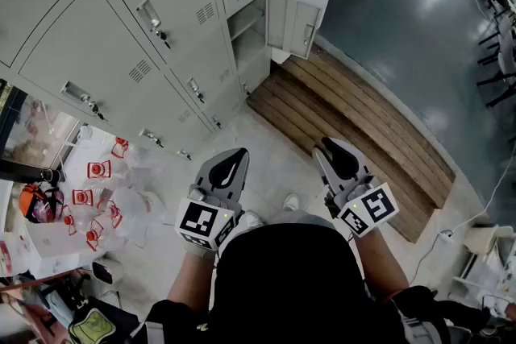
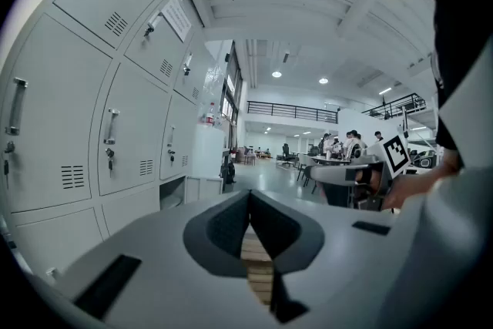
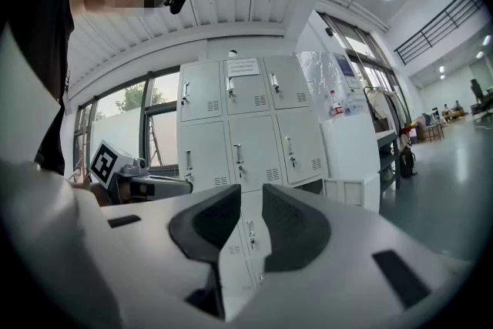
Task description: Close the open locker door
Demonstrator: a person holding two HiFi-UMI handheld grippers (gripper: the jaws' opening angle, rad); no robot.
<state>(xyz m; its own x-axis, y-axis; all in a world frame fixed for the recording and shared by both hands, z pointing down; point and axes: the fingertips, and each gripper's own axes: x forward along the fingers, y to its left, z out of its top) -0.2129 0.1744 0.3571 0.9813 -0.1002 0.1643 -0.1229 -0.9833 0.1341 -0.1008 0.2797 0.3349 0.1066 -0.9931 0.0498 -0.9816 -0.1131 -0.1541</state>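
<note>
The open locker door [image 1: 292,23] stands swung out, low on the locker bank [image 1: 121,36]. Well short of that door, the left hand-held gripper [image 1: 236,153] and right hand-held gripper [image 1: 329,144] are both clenched on nothing. A wooden platform [image 1: 355,133] lies just before the door, a likely trip. A clenched tip might skid off the thin panel, and a hard shove could bounce it back open.

The lockers [image 1: 121,28] stand along the left. The open locker door [image 1: 292,24] sticks out at their far end. The wooden boards [image 1: 355,133] lie on the floor [image 1: 278,161] right of the lockers. The left gripper [image 1: 240,151] and right gripper [image 1: 324,144] sit near, side by side, before the boards.
</note>
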